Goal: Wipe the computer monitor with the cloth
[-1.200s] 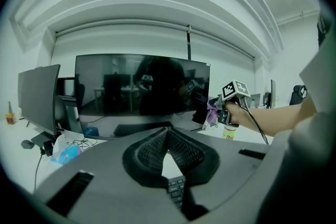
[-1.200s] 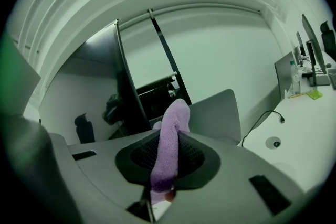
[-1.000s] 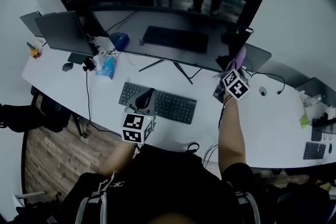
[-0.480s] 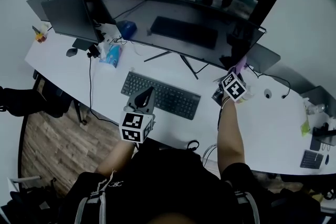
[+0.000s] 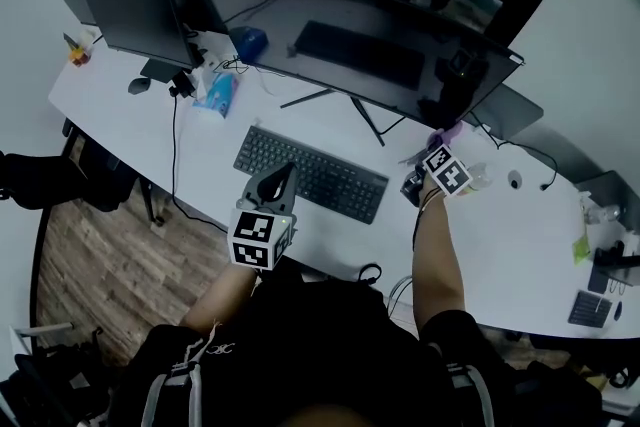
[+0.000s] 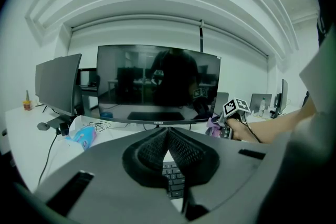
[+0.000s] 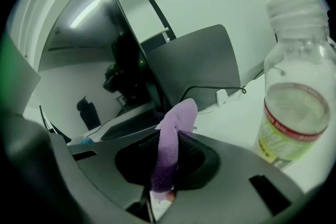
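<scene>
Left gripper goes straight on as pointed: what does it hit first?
Probably the monitor, near its lower bezel. The left gripper, jaws together and empty, seems aimed above the keyboard; depth is unclear.

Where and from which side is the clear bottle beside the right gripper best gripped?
Likely the bottle around its round body at the label band, jaws level, coming from the person's side. It stands upright with its cap on, and the monitor stands behind it.

Dark monitor (image 5: 340, 45), keyboard (image 5: 310, 173), purple cloth (image 5: 447, 131)
</scene>
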`<state>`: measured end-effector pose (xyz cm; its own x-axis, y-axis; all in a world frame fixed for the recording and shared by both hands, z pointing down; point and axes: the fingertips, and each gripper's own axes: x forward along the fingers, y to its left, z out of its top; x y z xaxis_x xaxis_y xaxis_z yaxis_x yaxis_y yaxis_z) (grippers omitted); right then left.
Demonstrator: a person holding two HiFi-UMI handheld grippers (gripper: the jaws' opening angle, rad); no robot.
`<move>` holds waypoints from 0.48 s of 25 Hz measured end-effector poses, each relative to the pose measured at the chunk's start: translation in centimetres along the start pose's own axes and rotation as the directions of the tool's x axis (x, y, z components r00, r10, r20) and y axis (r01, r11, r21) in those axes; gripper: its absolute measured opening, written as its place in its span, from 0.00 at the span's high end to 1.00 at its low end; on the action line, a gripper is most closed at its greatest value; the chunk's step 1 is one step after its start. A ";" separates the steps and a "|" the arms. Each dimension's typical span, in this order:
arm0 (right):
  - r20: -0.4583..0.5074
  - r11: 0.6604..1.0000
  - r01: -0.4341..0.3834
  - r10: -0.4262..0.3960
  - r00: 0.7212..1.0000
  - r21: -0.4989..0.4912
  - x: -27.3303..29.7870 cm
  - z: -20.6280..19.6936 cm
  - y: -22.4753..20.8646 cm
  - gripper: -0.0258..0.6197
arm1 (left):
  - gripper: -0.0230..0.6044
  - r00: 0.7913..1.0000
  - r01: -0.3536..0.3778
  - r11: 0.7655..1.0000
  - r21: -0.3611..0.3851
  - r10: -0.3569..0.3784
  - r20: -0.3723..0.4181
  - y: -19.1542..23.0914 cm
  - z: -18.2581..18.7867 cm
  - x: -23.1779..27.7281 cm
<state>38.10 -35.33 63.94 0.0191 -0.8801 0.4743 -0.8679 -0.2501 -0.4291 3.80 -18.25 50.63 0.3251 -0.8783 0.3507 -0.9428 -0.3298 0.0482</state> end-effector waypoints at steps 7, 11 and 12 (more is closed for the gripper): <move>-0.014 0.998 -0.048 0.049 0.999 0.036 0.7 -1.1 2.6 0.84 | 0.94 1.000 -0.008 1.000 -0.019 0.008 0.000 2.7 -0.6 -0.3; -0.019 0.999 -0.045 0.046 0.999 0.017 0.9 -2.1 3.9 0.84 | 0.94 1.000 0.004 1.000 -0.018 -0.004 -0.009 4.2 -1.0 -0.5; -0.021 0.999 -0.044 0.044 0.999 0.013 1.1 -2.3 4.3 0.84 | 0.94 1.000 0.006 1.000 -0.017 -0.006 -0.009 4.7 -1.1 -0.5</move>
<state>33.26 -36.38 64.41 -0.0296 -0.8815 0.4713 -0.8616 -0.2165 -0.4591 -0.90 -19.00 51.71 0.3304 -0.8728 0.3592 -0.9419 -0.3292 0.0663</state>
